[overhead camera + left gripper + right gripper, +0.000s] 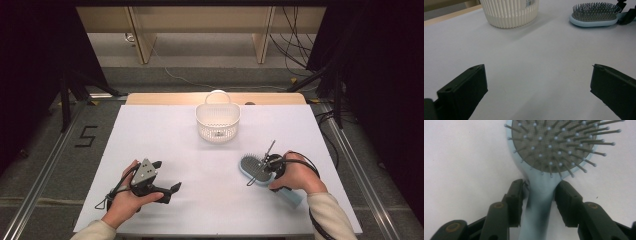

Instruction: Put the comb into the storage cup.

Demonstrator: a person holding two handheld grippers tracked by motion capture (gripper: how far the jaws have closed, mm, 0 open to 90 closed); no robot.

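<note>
The right gripper (540,192) has its fingers (515,197) clamped on the light-blue hairbrush (549,152) neck, bristles up.

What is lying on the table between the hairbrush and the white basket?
Nothing: in the high view, bare white table separates the hairbrush from the white basket. The left gripper view shows the same bare stretch.

The hairbrush (256,170) handle's end is seemingly hidden under the right hand (295,175).
</note>
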